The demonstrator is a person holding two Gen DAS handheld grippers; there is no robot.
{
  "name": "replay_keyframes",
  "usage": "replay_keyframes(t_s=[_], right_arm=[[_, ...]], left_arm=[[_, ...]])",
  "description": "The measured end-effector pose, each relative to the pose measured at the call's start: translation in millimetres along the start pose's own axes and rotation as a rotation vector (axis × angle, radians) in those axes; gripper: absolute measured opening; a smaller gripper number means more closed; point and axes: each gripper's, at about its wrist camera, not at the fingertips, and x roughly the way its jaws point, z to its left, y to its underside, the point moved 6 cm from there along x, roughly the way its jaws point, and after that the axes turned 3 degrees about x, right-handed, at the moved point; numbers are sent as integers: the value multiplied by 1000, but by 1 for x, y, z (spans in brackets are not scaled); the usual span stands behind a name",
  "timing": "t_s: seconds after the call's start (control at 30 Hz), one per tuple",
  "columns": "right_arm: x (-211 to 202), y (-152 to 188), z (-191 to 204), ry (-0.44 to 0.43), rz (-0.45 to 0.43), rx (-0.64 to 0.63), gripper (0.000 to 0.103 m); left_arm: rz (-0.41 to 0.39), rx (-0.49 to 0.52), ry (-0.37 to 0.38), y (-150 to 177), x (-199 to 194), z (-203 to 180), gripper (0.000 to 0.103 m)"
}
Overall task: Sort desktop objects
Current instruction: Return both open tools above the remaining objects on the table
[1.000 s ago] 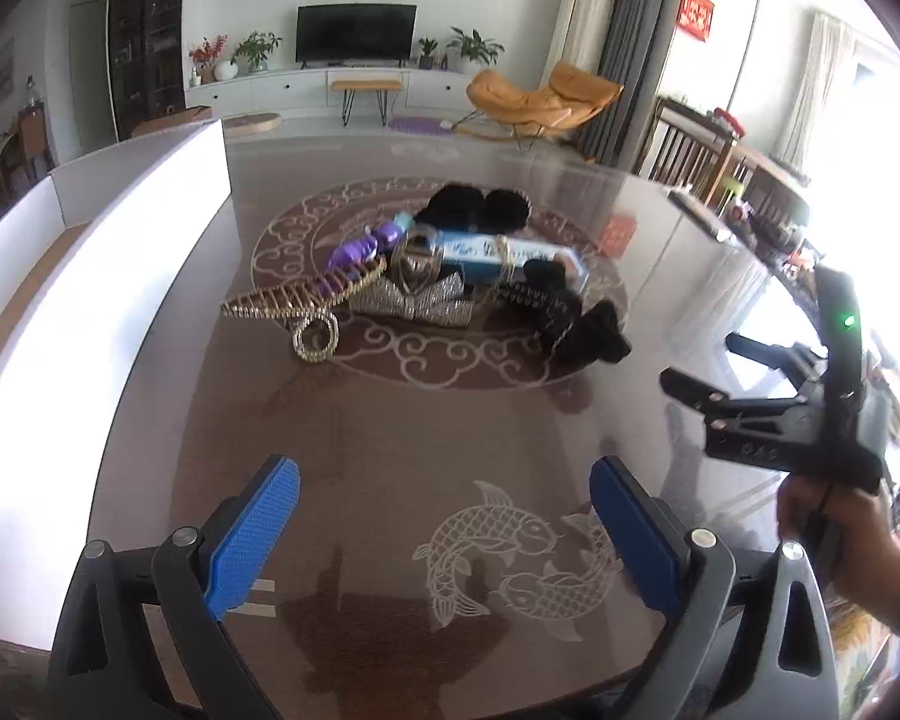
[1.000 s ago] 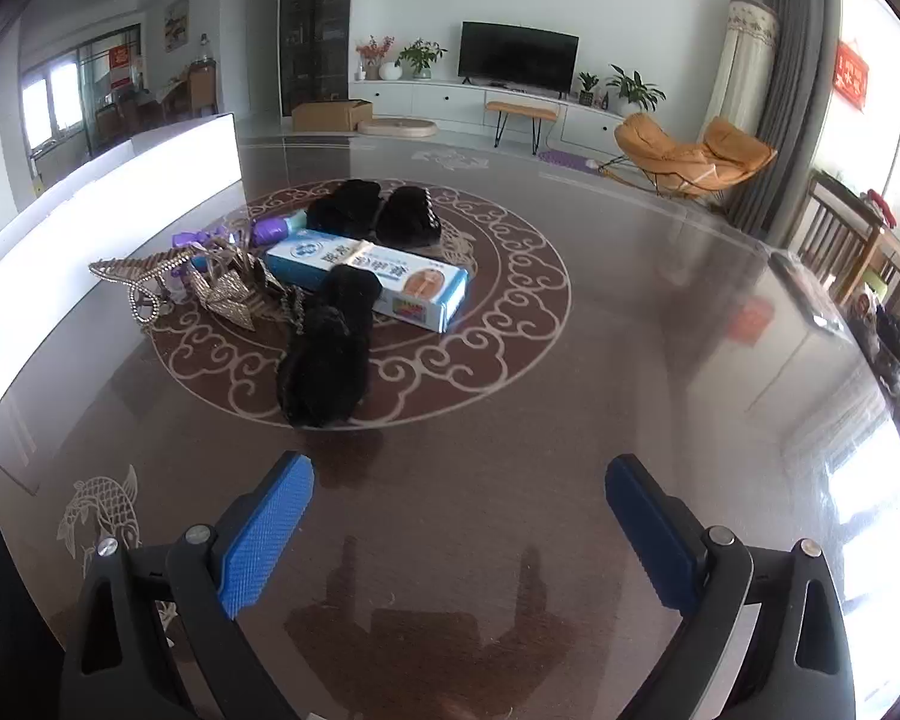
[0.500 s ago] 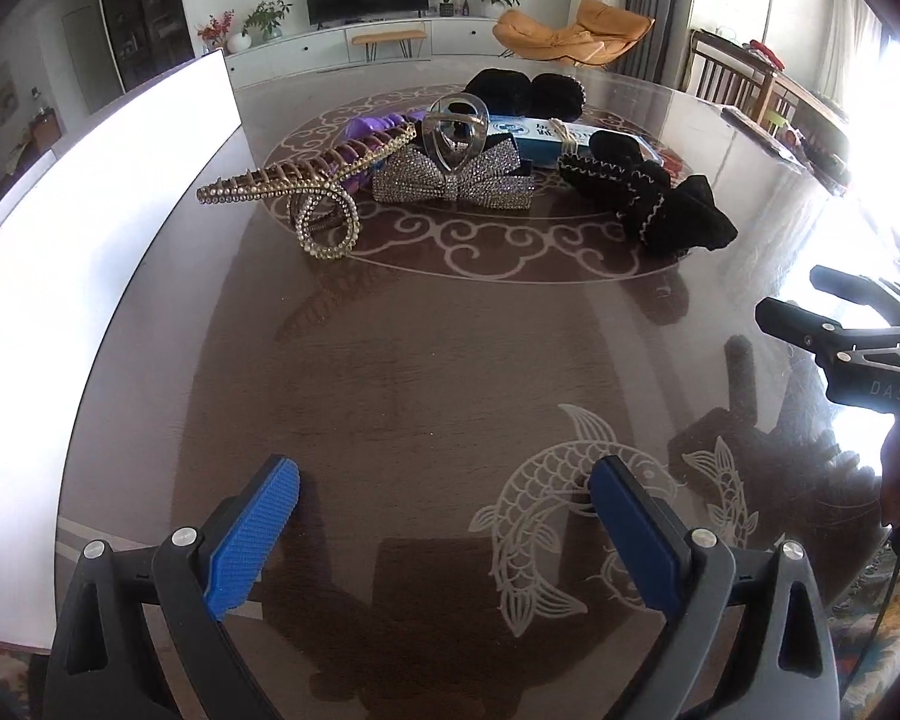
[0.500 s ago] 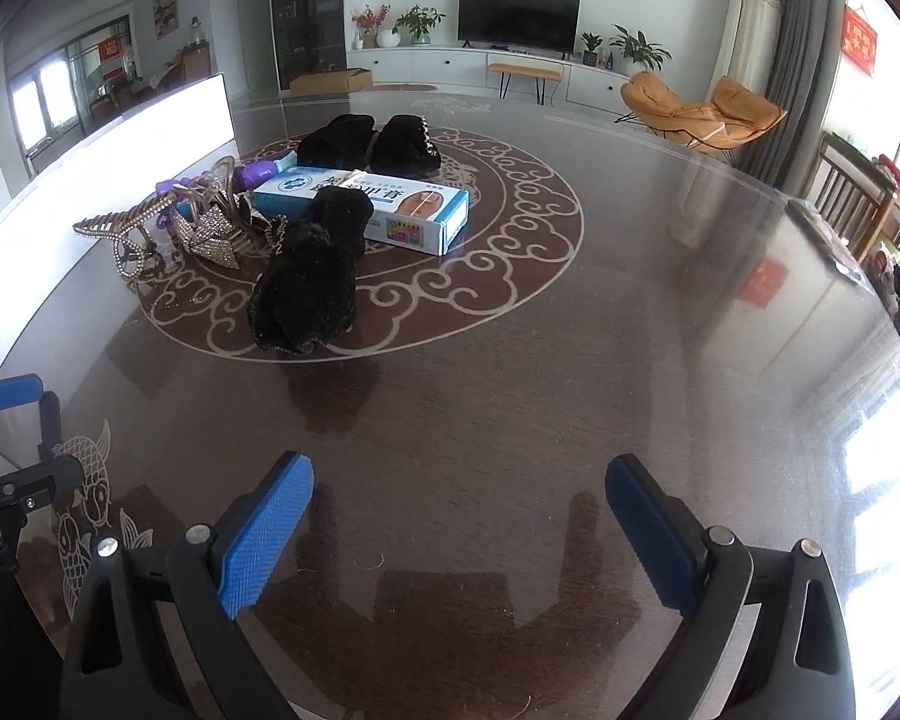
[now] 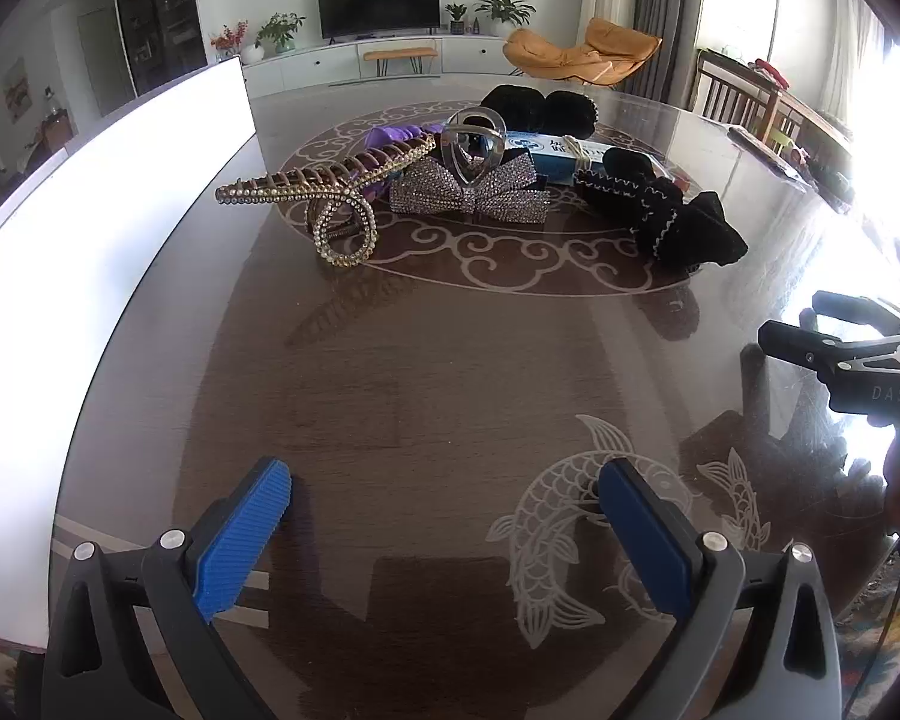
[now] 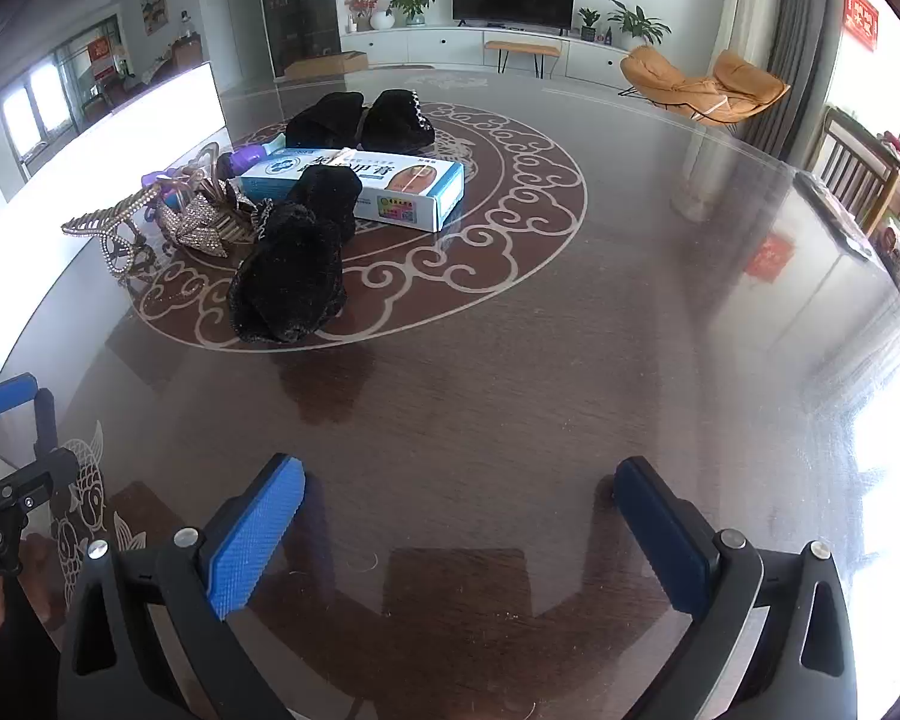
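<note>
A pile of objects lies on the dark round table (image 5: 450, 360): a gold rhinestone hair clip (image 5: 330, 192), a silver rhinestone bow (image 5: 468, 192), a clear claw clip (image 5: 473, 141), a purple clip (image 5: 390, 135), a blue and white box (image 6: 360, 186), and black fabric pieces (image 6: 294, 270) (image 5: 678, 222). My left gripper (image 5: 444, 522) is open and empty, well short of the pile. My right gripper (image 6: 459, 525) is open and empty, also short of the pile. Each gripper also shows at the other view's edge: the right gripper (image 5: 834, 330), the left gripper (image 6: 12, 432).
A white bin wall (image 5: 90, 192) runs along the table's left side. Two more black fabric pieces (image 6: 360, 120) lie behind the box. Fish patterns (image 5: 570, 516) are inlaid near the front edge. Chairs (image 6: 858, 180) stand to the right.
Both grippers have tilted down and come closer to the table, so the pile looks nearer. Both stay open.
</note>
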Motion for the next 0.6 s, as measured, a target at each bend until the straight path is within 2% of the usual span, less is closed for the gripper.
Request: replay_keyframes(t_s=[0.33,0.6], right_arm=[[0,0,0,0,0,0,103],[1,0,0,0,0,0,103]], left_arm=[[5,-3,-2,-2,1,-1,103],[119,-61,-35,-28,21,13,103]])
